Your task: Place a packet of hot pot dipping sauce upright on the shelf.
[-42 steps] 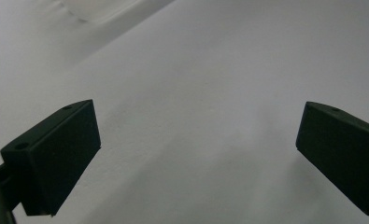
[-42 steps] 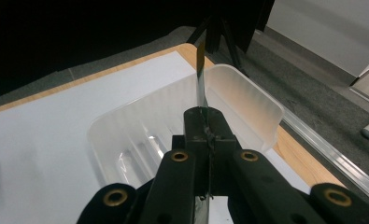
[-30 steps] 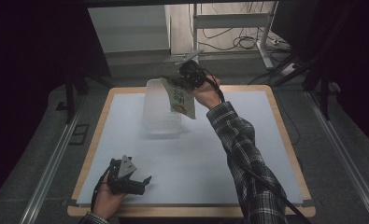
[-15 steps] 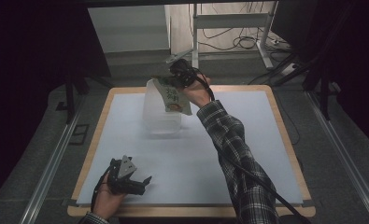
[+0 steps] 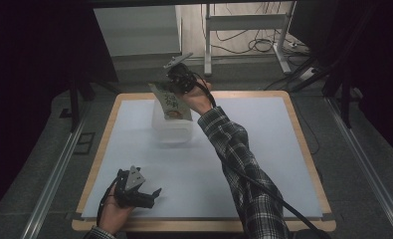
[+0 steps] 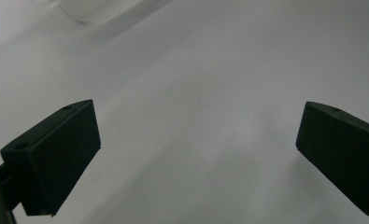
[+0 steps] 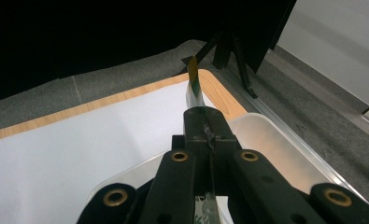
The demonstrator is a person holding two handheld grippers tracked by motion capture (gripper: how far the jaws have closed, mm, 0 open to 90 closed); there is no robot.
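Observation:
My right gripper (image 5: 176,89) is up over the far middle of the table, shut on a flat printed packet (image 5: 172,103) that hangs above a clear plastic tub (image 5: 173,130). In the right gripper view the jaws are pressed together on the packet (image 7: 194,84), seen edge-on, with the tub's rim (image 7: 285,144) just below. Near the front left corner my left gripper (image 5: 151,195) rests low over the white mat, held in a hand. Its jaws stand wide apart in the left gripper view, left gripper (image 6: 198,154) with nothing between them.
A white mat (image 5: 263,144) covers the wooden table (image 5: 303,144). A corner of the tub (image 6: 93,9) shows at the top of the left gripper view. Dark curtains, stand legs and cables lie beyond the far edge.
My right gripper has carried the packet leftward, from the tub's right side to above its middle. The left gripper has stayed put.

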